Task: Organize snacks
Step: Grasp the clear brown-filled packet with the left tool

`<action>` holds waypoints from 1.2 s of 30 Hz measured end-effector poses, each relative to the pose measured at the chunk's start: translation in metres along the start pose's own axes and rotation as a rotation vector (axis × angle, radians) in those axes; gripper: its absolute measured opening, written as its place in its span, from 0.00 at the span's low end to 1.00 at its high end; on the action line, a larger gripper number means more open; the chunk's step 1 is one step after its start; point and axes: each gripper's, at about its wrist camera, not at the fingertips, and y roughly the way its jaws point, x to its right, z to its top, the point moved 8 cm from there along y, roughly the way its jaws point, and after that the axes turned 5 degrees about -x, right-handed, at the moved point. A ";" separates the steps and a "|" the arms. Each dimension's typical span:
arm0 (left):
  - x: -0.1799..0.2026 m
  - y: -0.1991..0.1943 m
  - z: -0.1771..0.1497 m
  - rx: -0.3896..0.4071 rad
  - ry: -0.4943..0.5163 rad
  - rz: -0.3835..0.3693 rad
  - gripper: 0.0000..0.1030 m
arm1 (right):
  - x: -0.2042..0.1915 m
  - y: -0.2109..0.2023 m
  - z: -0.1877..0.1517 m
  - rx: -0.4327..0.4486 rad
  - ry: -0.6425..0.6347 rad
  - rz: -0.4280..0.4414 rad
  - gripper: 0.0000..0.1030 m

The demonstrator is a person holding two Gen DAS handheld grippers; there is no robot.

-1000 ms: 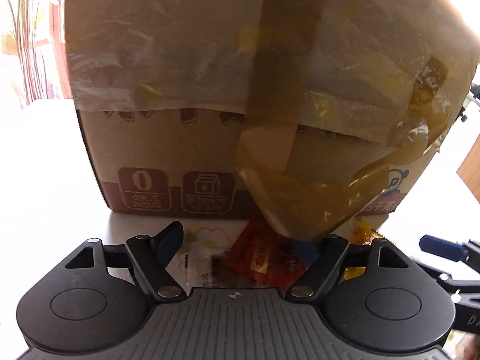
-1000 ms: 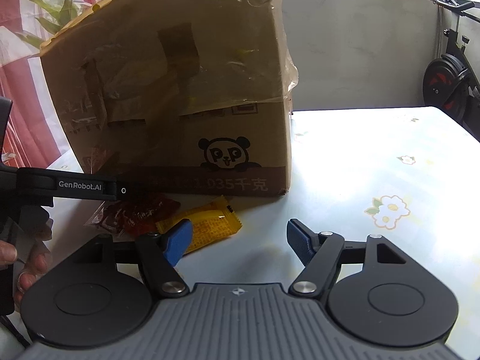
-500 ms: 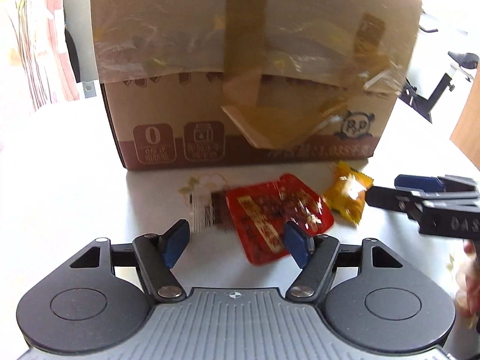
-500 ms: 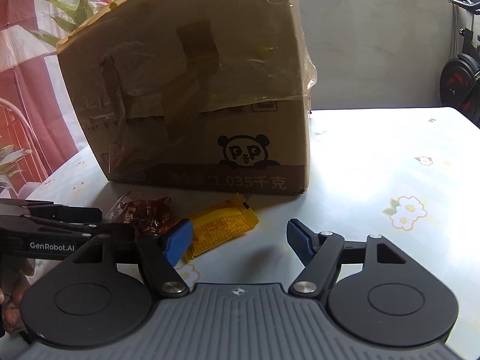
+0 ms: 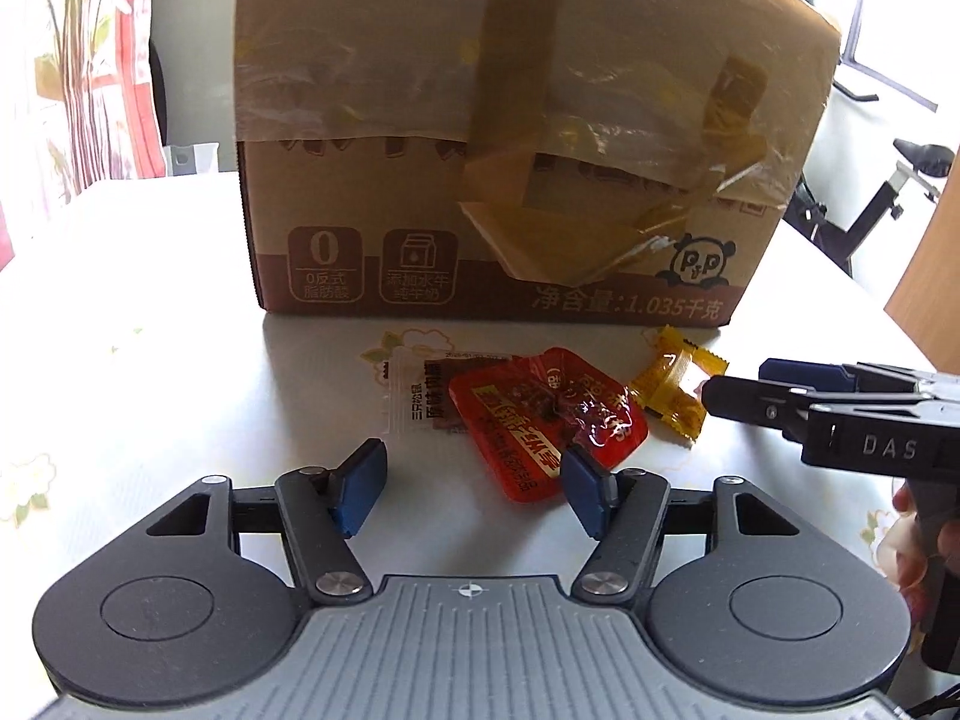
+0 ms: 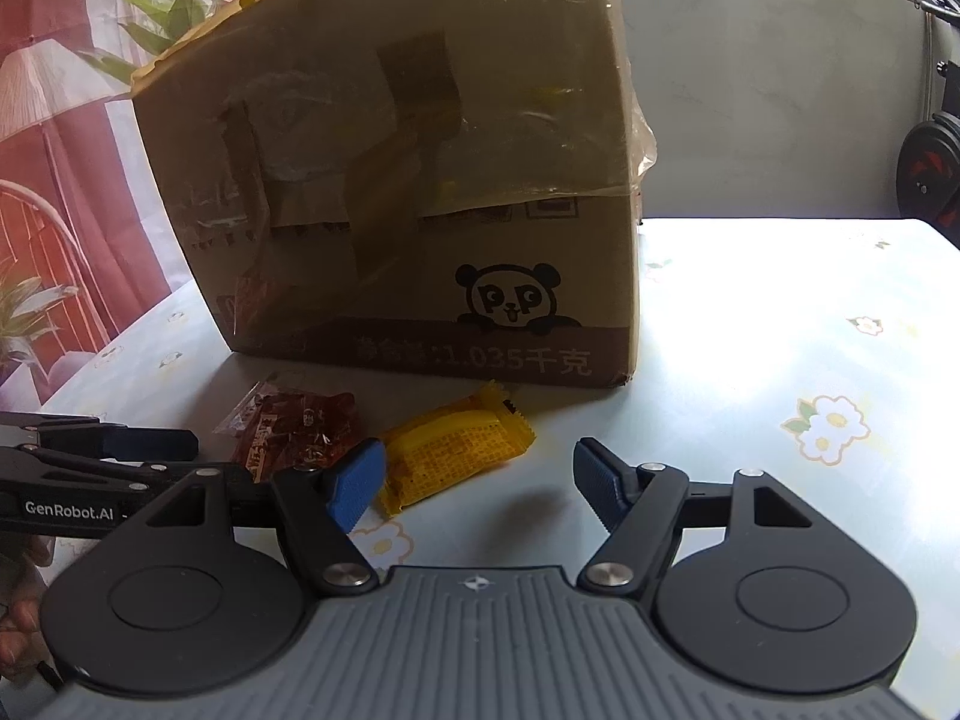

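Note:
Three snack packets lie on the table in front of a taped cardboard box (image 5: pixel 528 138): a white-and-brown one (image 5: pixel 414 399), a red one (image 5: pixel 543 420) and a yellow one (image 5: pixel 675 387). My left gripper (image 5: pixel 474 489) is open and empty, just short of the red packet. My right gripper (image 6: pixel 480 483) is open and empty, its left fingertip beside the yellow packet (image 6: pixel 456 450). The red packet (image 6: pixel 294 429) and the box (image 6: pixel 420 180) also show in the right wrist view. The right gripper's fingers (image 5: pixel 798 384) enter the left wrist view next to the yellow packet.
The table (image 6: pixel 780 330) has a pale cloth with flower prints. An exercise bike (image 5: pixel 888 192) stands beyond the table's right side. Red curtains and a plant (image 6: pixel 174 18) are behind the box. The left gripper's fingers (image 6: pixel 102 450) reach in at the left of the right wrist view.
My left gripper has pulled back from the box, so all three packets now show in front of it. My right gripper has shifted a little closer to the yellow packet. Both stay open.

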 end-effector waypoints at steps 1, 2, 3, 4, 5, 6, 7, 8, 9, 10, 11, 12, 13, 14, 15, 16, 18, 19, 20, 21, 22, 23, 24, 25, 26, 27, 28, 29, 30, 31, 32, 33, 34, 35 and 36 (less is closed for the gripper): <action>-0.001 0.000 0.000 0.001 -0.005 -0.003 0.63 | 0.000 0.000 0.000 -0.001 -0.002 -0.001 0.70; -0.001 -0.001 0.001 0.001 -0.009 -0.005 0.62 | -0.001 0.000 0.000 -0.003 -0.003 -0.001 0.69; -0.002 -0.002 0.001 0.001 -0.014 -0.007 0.62 | -0.001 0.000 -0.001 -0.005 -0.003 -0.001 0.69; -0.003 -0.002 0.002 -0.004 -0.021 -0.008 0.61 | -0.001 0.001 -0.001 -0.006 -0.003 -0.001 0.69; -0.005 -0.002 0.004 -0.011 -0.033 -0.011 0.57 | -0.001 0.001 0.000 -0.007 -0.004 -0.002 0.69; -0.006 -0.002 0.006 -0.020 -0.054 -0.033 0.50 | -0.001 0.001 -0.001 -0.007 -0.004 -0.002 0.69; -0.007 -0.001 0.009 -0.027 -0.078 -0.067 0.46 | -0.001 0.001 0.000 -0.006 -0.004 -0.002 0.69; -0.008 0.000 0.013 -0.024 -0.094 -0.089 0.41 | -0.001 0.001 0.000 -0.004 -0.004 -0.002 0.69; -0.008 -0.001 0.017 -0.011 -0.089 -0.093 0.41 | -0.001 0.001 0.000 -0.004 -0.003 -0.002 0.69; -0.006 -0.001 0.023 0.004 -0.070 -0.091 0.40 | 0.000 0.002 0.000 -0.004 -0.002 -0.002 0.69; -0.004 0.000 0.030 0.016 -0.049 -0.092 0.39 | 0.000 0.002 0.000 -0.004 -0.001 -0.002 0.68; -0.002 0.002 0.036 0.024 -0.033 -0.099 0.38 | 0.001 0.003 0.000 -0.005 0.001 -0.001 0.67; 0.000 0.005 0.042 0.028 -0.020 -0.114 0.38 | 0.002 0.003 -0.001 -0.008 0.003 0.000 0.67; 0.003 0.010 0.047 0.022 -0.011 -0.133 0.38 | 0.002 0.003 -0.001 -0.008 0.004 0.000 0.67; 0.005 0.016 0.051 0.007 -0.005 -0.151 0.38 | 0.002 0.003 -0.001 -0.008 0.005 0.000 0.67; 0.007 0.023 0.053 -0.009 0.000 -0.163 0.38 | 0.002 0.003 -0.001 -0.010 0.007 0.000 0.67; 0.009 0.034 0.054 -0.037 0.004 -0.189 0.38 | 0.003 0.004 -0.001 -0.012 0.009 0.001 0.67; 0.010 0.038 0.051 -0.057 0.004 -0.206 0.38 | 0.003 0.003 -0.001 -0.012 0.011 0.001 0.67; 0.011 0.037 0.050 -0.051 0.009 -0.211 0.38 | 0.004 0.003 -0.001 -0.013 0.013 0.003 0.67; 0.012 0.034 0.048 -0.051 0.011 -0.220 0.38 | 0.004 0.003 -0.001 -0.012 0.016 0.005 0.67; 0.013 0.031 0.044 -0.061 0.008 -0.242 0.38 | 0.005 0.003 -0.001 -0.011 0.019 0.007 0.67; 0.014 0.027 0.039 -0.069 0.004 -0.262 0.38 | 0.006 0.003 -0.001 -0.009 0.023 0.009 0.67; 0.016 0.022 0.034 -0.079 0.005 -0.277 0.38 | 0.007 0.002 -0.001 -0.009 0.025 0.011 0.67; 0.017 0.019 0.029 -0.089 0.008 -0.286 0.38 | 0.007 0.002 -0.001 -0.009 0.027 0.014 0.67; 0.019 0.015 0.022 -0.101 0.014 -0.298 0.38 | 0.007 0.003 -0.001 -0.011 0.027 0.015 0.67; 0.021 0.011 0.017 -0.109 0.020 -0.307 0.38 | 0.007 0.003 0.000 -0.012 0.026 0.017 0.67; 0.023 0.007 0.013 -0.111 0.031 -0.310 0.38 | 0.007 0.003 0.000 -0.013 0.025 0.018 0.67; 0.024 0.005 0.011 -0.115 0.040 -0.309 0.38 | 0.007 0.003 0.000 -0.013 0.024 0.019 0.67; 0.024 0.003 0.010 -0.120 0.042 -0.308 0.38 | 0.008 0.002 0.000 -0.012 0.024 0.019 0.67; 0.022 0.001 0.010 -0.119 0.039 -0.305 0.38 | 0.008 0.001 0.000 -0.012 0.025 0.019 0.67; 0.019 -0.001 0.012 -0.108 0.033 -0.299 0.38 | 0.009 0.001 -0.001 -0.011 0.027 0.020 0.67; 0.016 0.000 0.013 -0.089 0.025 -0.289 0.38 | 0.009 0.000 -0.001 -0.011 0.028 0.020 0.67; 0.012 -0.002 0.017 -0.069 0.014 -0.276 0.38 | 0.009 0.000 -0.001 -0.010 0.030 0.019 0.67; 0.006 -0.003 0.022 -0.050 -0.001 -0.260 0.38 | 0.009 0.000 -0.001 -0.010 0.031 0.020 0.67; 0.000 -0.003 0.027 -0.034 -0.019 -0.247 0.38 | 0.009 0.000 0.000 -0.011 0.032 0.020 0.67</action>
